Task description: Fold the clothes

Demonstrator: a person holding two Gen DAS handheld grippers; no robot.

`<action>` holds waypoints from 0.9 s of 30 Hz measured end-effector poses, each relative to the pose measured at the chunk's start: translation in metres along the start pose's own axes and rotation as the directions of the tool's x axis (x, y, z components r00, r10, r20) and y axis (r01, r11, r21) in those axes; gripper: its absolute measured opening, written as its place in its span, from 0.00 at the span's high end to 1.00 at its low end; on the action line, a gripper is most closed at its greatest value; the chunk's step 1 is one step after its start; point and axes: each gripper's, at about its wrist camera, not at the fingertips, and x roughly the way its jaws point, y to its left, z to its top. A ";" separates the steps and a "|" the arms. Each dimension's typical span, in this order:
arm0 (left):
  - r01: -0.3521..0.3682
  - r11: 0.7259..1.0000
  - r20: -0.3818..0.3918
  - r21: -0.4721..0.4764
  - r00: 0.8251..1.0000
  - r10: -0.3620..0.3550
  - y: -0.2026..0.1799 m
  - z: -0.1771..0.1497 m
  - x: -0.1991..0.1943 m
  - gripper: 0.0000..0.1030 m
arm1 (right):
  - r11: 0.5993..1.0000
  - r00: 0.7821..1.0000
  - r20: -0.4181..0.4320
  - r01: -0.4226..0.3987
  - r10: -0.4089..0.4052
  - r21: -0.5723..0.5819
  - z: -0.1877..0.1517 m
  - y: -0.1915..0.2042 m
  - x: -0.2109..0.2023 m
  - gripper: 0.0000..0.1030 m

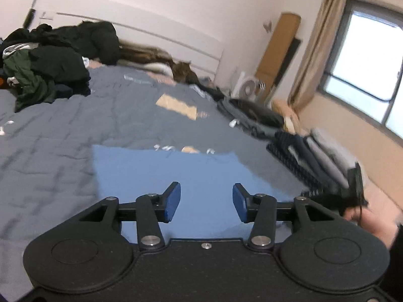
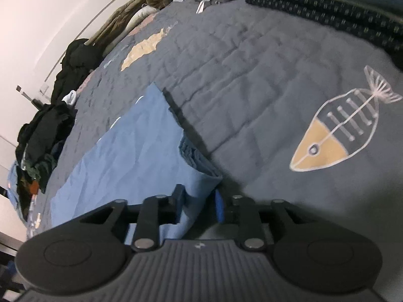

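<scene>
One blue garment (image 2: 141,148) lies folded between two tongs.

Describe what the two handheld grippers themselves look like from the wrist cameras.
Both are matte black. The left gripper has two round discs on its body, silver pivot bolts on the linkage arms and blue pads on angled fingers. The right gripper is built the same, but its body is ribbed, with a small pale mark in the middle. No cables show.
</scene>
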 end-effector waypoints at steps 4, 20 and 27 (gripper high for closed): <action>-0.159 0.987 -0.006 0.011 0.987 0.159 -0.028 -0.031 0.038 0.44 | 0.993 0.995 0.074 0.067 -0.059 -0.097 -0.001 0.009 -0.017 0.63; -0.362 0.929 -0.086 0.073 0.926 0.367 -0.012 -0.074 0.057 0.34 | 0.860 0.995 0.074 -0.023 0.071 -0.510 -0.047 0.068 0.030 0.55; -0.497 0.865 -0.058 -0.072 0.867 0.494 0.024 -0.052 0.033 0.44 | 0.904 0.990 0.140 0.065 -0.005 -0.423 -0.019 0.042 0.028 0.55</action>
